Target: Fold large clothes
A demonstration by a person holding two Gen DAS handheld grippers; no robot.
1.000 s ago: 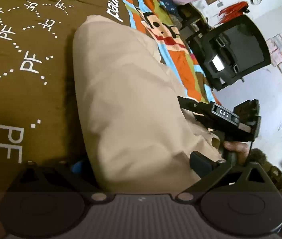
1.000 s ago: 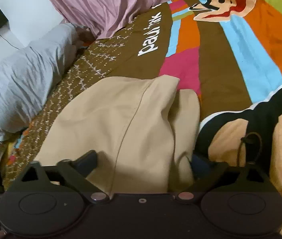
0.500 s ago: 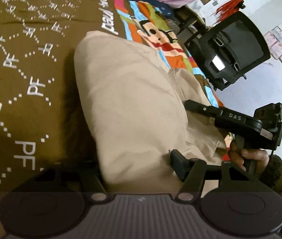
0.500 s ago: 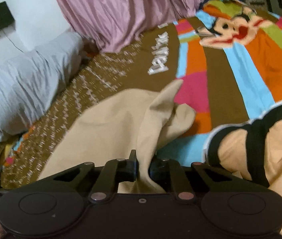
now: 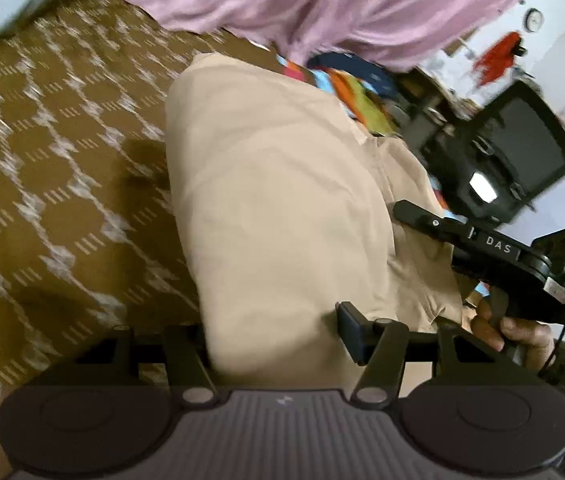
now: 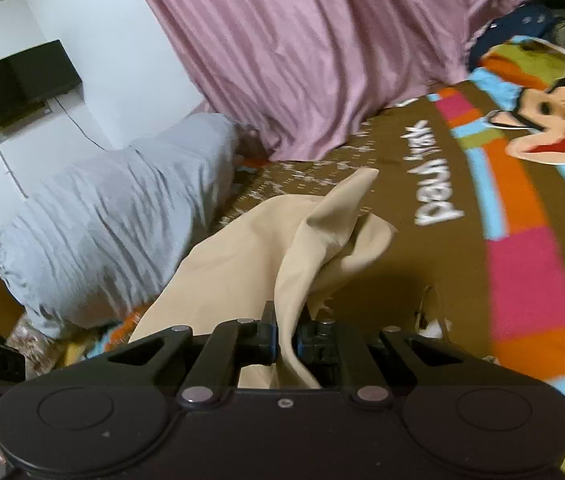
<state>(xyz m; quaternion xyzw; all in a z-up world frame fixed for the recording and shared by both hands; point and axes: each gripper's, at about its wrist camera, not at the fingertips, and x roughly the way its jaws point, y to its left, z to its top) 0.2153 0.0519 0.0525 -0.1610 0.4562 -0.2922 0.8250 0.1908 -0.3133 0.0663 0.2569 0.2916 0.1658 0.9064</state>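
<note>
Bedspread (image 6: pixel 422 264), brown with bright stripes, covers the bed under a beige garment (image 5: pixel 282 208) lifted off it. Right tool (image 6: pixel 285 340) is clamped on the garment's near edge; left tool (image 5: pixel 274 344) has the cloth between its wide-set fingers, grip unclear.

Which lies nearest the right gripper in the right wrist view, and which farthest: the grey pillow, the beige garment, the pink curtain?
1. beige garment, pinched in the right gripper.
2. grey pillow, to the left.
3. pink curtain, behind, at the top.
</note>
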